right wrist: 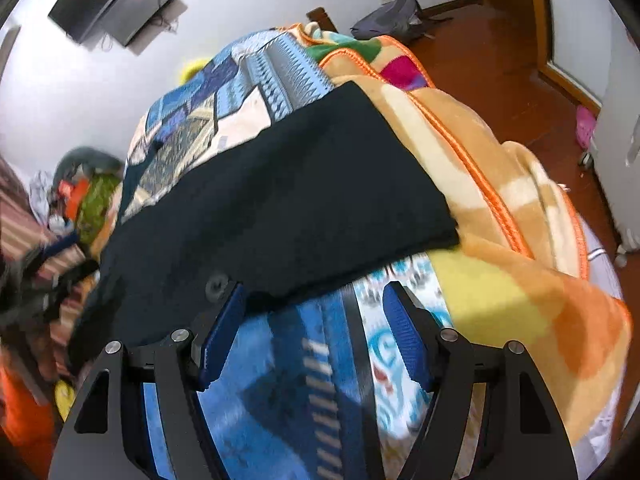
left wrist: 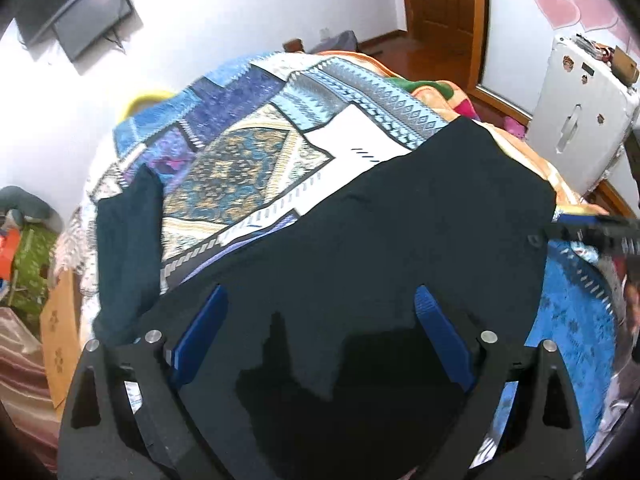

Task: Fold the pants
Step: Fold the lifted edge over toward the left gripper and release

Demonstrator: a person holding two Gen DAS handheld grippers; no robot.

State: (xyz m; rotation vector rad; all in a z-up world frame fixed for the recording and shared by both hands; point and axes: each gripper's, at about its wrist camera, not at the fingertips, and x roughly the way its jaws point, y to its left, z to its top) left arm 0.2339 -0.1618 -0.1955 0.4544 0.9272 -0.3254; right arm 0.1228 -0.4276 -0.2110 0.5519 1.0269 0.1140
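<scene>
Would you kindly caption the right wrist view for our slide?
Open right gripper at the edge of black pants spread on a patterned bedspread.

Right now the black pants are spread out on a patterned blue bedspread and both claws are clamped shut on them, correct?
Not quite. The black pants do lie on the patterned blue bedspread, but neither claw is clamped. The left wrist view shows the left claw wide open above the fabric, and the right wrist view shows the right claw open at the pants' edge.

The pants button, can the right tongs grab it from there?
Probably yes. The right tongs are open, and the button on the black pants sits right beside the left fingertip, with nothing covering it.
</scene>
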